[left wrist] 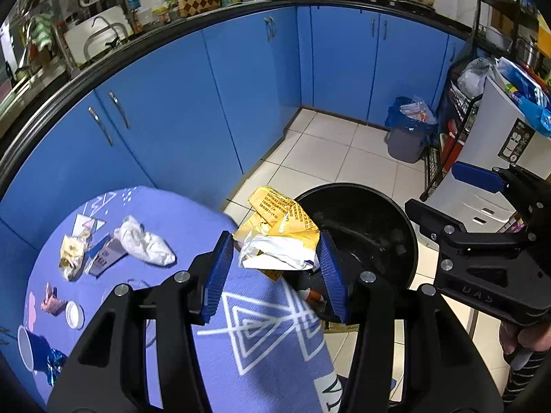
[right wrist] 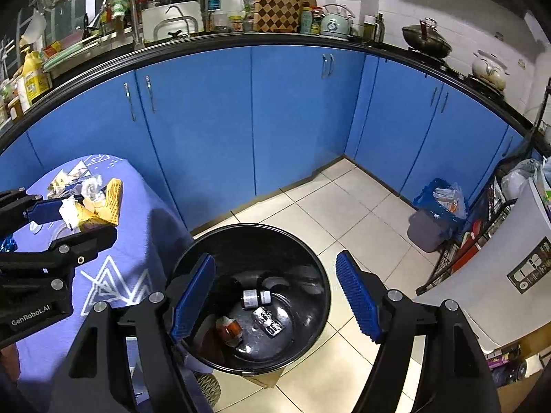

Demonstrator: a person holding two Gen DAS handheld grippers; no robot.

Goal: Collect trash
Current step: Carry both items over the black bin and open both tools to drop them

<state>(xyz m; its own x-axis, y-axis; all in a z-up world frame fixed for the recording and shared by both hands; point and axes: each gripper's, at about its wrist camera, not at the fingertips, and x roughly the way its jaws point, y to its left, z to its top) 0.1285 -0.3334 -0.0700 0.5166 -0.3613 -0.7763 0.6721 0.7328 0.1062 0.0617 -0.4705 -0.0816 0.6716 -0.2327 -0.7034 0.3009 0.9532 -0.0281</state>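
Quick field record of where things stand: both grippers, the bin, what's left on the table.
left gripper: shut on the yellow wrapper, crumpled, held at the table's edge beside the bin
right gripper: open, nothing between the pads, over the bin mouth
black bin: on the floor by the table; a small bottle and other scraps inside
table: blue cloth, still carrying a white tissue, small wrappers, a cap and a paper cup
second bin: blue-lined, by the cabinets
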